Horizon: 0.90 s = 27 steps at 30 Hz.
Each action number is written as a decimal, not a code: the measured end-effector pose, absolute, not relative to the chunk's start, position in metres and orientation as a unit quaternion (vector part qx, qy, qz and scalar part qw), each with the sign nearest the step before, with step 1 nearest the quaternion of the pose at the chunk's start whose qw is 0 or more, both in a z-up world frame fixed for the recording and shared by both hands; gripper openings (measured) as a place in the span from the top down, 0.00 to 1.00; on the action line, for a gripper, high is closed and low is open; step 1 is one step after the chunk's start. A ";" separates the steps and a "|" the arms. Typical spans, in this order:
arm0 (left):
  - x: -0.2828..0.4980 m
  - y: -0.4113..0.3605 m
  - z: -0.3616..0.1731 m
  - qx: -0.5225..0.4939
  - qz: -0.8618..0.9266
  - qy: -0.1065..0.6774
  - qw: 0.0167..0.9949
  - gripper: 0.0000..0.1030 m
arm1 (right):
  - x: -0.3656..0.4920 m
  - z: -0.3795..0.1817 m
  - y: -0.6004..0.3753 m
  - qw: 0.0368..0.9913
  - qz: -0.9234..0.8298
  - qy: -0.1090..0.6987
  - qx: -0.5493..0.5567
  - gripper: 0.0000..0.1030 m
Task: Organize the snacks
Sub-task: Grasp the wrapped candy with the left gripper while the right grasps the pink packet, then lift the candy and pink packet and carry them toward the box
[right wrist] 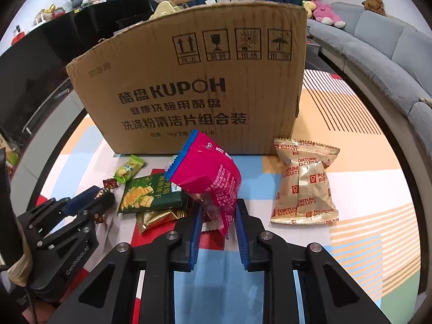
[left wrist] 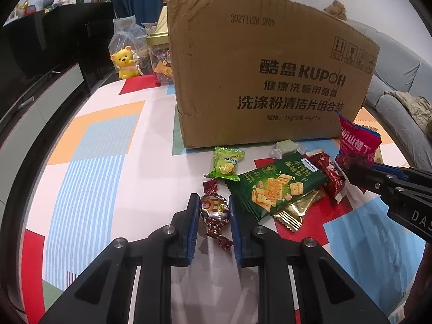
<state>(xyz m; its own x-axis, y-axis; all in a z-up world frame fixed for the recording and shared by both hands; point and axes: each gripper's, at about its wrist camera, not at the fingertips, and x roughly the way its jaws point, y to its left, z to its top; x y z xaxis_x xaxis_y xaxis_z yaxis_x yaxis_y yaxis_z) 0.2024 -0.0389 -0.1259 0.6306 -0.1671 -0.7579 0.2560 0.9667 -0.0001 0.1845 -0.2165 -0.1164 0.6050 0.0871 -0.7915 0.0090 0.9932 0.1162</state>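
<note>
A brown cardboard box (left wrist: pixel 270 62) stands at the back of the patterned table; it also shows in the right wrist view (right wrist: pixel 189 81). My left gripper (left wrist: pixel 214 206) is shut on a foil-wrapped candy (left wrist: pixel 214 210) low over the table. My right gripper (right wrist: pixel 218 210) is shut on a pink-red snack bag (right wrist: pixel 213 181), held upright above the pile; the bag also shows in the left wrist view (left wrist: pixel 356 145). A green cracker pack (left wrist: pixel 275 189), a green durian candy (left wrist: pixel 225 164), a gold wrapper (left wrist: pixel 294 210) and a dark red bar (left wrist: pixel 330 175) lie in front of the box.
A gold Fortune Biscuits bag (right wrist: pixel 305 186) lies to the right of my right gripper. A yellow bear figure (left wrist: pixel 124 63) and a plastic bag of items (left wrist: pixel 129 40) stand left of the box. A grey sofa (right wrist: pixel 378 54) runs along the right, a dark cabinet (left wrist: pixel 40 43) along the left.
</note>
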 end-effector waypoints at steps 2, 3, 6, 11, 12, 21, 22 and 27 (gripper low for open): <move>0.201 -0.038 -0.124 0.053 -0.118 0.412 0.902 0.78 | 0.183 -0.114 -0.216 0.896 0.021 0.441 0.053 0.76; 0.200 -0.038 -0.122 0.052 -0.117 0.410 0.903 0.78 | 0.182 -0.112 -0.216 0.897 0.021 0.439 0.053 0.76; 0.200 -0.036 -0.119 0.049 -0.117 0.406 0.905 0.78 | 0.181 -0.107 -0.216 0.898 0.022 0.435 0.052 0.76; 0.195 -0.033 -0.111 0.045 -0.115 0.398 0.909 0.78 | 0.176 -0.099 -0.214 0.903 0.023 0.427 0.052 0.76; 0.194 -0.034 -0.110 0.045 -0.115 0.397 0.910 0.78 | 0.176 -0.098 -0.213 0.903 0.024 0.426 0.052 0.76; 0.183 -0.034 -0.093 0.044 -0.110 0.382 0.917 0.78 | 0.168 -0.084 -0.213 0.910 0.027 0.410 0.051 0.76; 0.183 -0.034 -0.092 0.044 -0.110 0.380 0.917 0.78 | 0.166 -0.081 -0.213 0.911 0.027 0.408 0.051 0.76; 0.180 -0.033 -0.079 0.045 -0.109 0.371 0.921 0.78 | 0.163 -0.073 -0.212 0.915 0.028 0.399 0.052 0.76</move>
<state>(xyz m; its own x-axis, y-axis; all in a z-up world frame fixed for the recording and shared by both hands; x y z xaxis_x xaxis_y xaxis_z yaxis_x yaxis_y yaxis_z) 0.1801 -0.0326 -0.0792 0.7011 -0.1672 -0.6931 0.2338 0.9723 0.0019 0.1625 -0.2116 -0.0727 0.6793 0.0917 -0.7281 -0.0091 0.9931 0.1166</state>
